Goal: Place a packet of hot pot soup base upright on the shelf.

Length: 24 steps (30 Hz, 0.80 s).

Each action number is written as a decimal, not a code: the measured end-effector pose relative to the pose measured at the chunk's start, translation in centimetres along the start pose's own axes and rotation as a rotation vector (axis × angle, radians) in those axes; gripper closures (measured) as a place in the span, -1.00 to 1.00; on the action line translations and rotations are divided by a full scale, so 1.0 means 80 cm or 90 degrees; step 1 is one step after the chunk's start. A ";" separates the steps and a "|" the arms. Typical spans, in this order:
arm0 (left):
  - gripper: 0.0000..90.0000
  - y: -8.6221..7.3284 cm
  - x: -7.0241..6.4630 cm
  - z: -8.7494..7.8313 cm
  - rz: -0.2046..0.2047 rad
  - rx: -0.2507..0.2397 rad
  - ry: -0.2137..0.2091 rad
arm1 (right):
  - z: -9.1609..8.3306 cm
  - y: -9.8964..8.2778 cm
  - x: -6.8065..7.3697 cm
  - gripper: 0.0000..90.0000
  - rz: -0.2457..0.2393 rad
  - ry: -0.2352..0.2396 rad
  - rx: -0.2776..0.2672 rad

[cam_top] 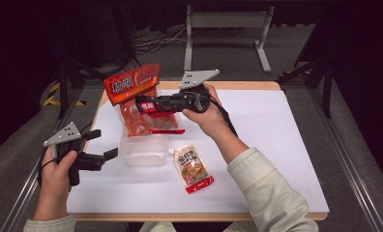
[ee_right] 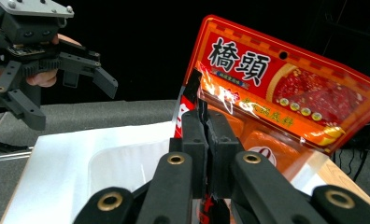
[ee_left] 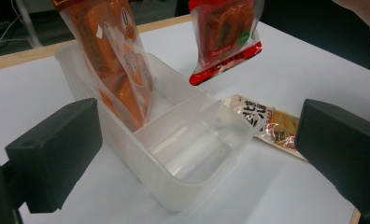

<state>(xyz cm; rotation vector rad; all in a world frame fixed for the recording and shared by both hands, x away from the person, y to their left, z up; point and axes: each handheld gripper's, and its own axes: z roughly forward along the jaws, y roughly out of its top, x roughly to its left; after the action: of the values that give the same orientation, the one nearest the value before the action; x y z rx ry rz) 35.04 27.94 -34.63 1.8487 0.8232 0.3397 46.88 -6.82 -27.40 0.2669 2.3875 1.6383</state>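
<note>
On the white table (cam_top: 276, 145) our clear bin (cam_top: 143, 152) already has a large orange packet (cam_top: 131, 87) standing in its far compartment. Our right gripper (cam_top: 143, 103), clamped on a small red packet (ee_left: 225, 37), should hang it over a free compartment before lowering. Our left gripper (cam_top: 102, 144) waits wide beside the bin; a sauce pouch (cam_top: 193, 169) lies nearby.

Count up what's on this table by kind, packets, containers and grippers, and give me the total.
Sealed food packets: 3, a large orange one standing in the container, a red-edged one held over it, and a spouted pouch lying on the table.
Clear plastic container: 1
Handheld grippers: 2, the left gripper and the right gripper.
Total: 6
</note>
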 end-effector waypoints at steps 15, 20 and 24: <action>-0.98 -0.004 -0.004 -0.010 0.009 -0.002 -0.009 | 0.038 0.004 0.012 0.95 -0.028 0.010 -0.002; -0.98 -0.004 -0.005 -0.009 0.013 0.000 -0.009 | 0.048 0.005 0.016 0.95 -0.031 0.014 0.005; -0.98 -0.004 -0.005 -0.008 0.019 0.004 -0.008 | 0.055 0.004 0.018 0.95 -0.032 0.018 0.005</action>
<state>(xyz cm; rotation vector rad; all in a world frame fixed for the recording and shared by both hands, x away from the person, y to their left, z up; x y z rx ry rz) 34.22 28.20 -34.58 1.8680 0.7901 0.3444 46.79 -2.37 -28.78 0.1854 2.4016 1.6209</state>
